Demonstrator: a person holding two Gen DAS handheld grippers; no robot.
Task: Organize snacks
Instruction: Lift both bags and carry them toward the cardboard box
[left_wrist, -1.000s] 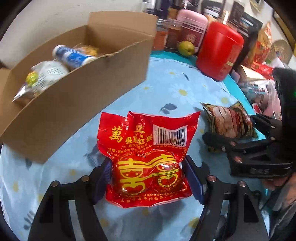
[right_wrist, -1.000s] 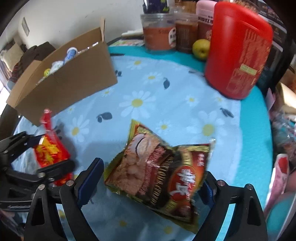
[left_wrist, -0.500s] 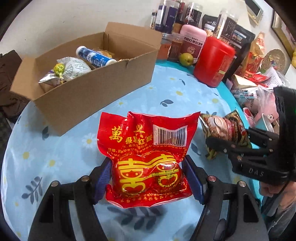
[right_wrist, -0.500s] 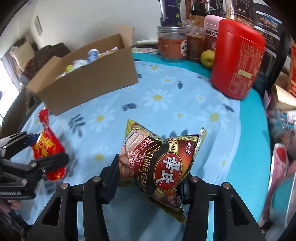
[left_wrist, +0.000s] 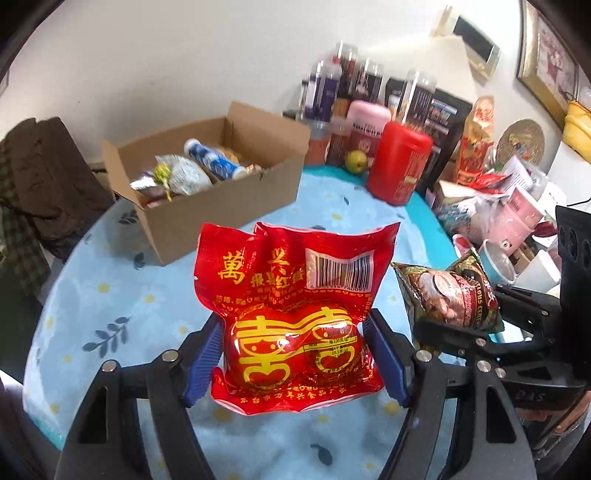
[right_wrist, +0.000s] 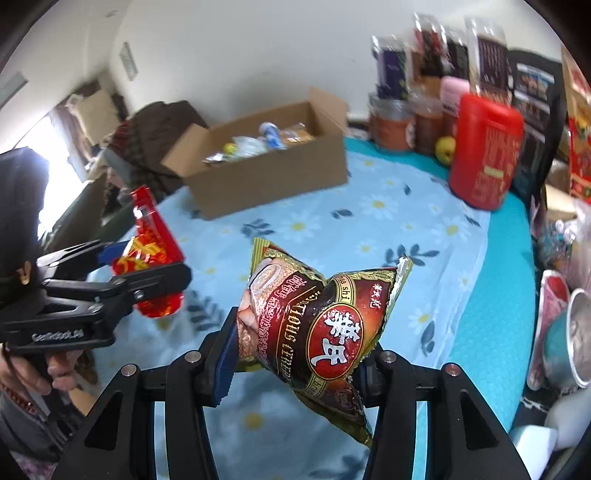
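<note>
Above the daisy-print tablecloth (left_wrist: 122, 295), the left gripper (left_wrist: 295, 354) clamps one red snack packet (left_wrist: 295, 306). To its right, the right gripper (right_wrist: 299, 358), its jaws just closed, pinches one brown cereal packet (right_wrist: 314, 325). One open cardboard box (left_wrist: 221, 199) holding several snacks sits at far left.

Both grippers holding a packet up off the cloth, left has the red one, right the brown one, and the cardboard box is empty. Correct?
Not quite: the cardboard box is not empty. The left wrist view shows packets and a blue-and-white bottle inside. The rest holds: left gripper grips the red packet, right gripper the brown packet.
</note>
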